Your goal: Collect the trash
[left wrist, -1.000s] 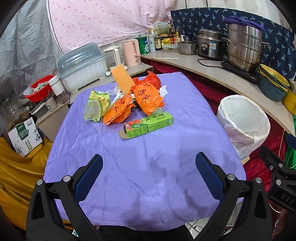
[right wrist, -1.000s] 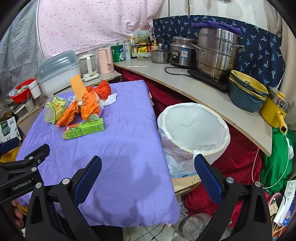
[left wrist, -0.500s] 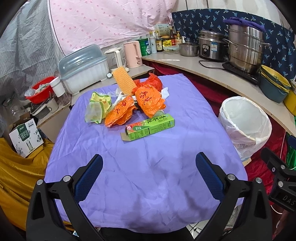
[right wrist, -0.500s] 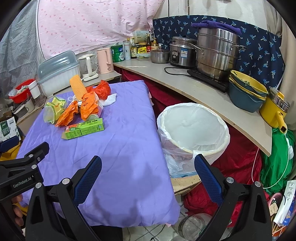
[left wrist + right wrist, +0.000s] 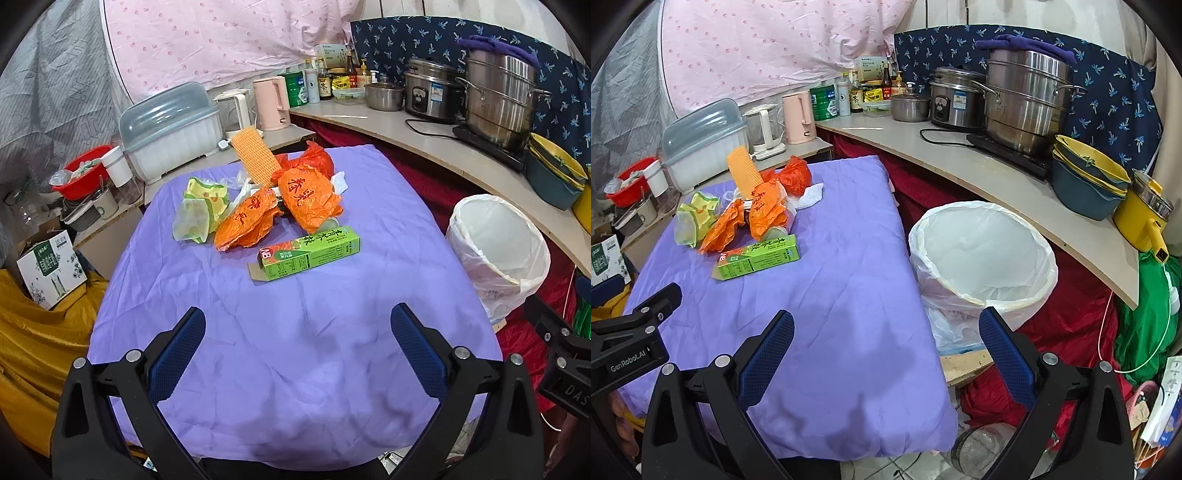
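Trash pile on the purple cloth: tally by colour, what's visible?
Orange bags: 3
Orange waffle-textured piece: 1
Green carton: 1
Yellow-green wrapper: 1
White tissue: 1
Total: 7 clearly visible; smaller bits under the pile can't be separated.

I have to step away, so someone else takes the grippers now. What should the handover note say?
Left gripper: open, empty, over the near part of the purple cloth.
Right gripper: open, empty, at the cloth's edge by the bin.
Trash is piled at the far end: green carton, orange wrappers, yellow-green wrapper, tissue.
Done: nothing; what shows of the bin is empty.
Left: everything.
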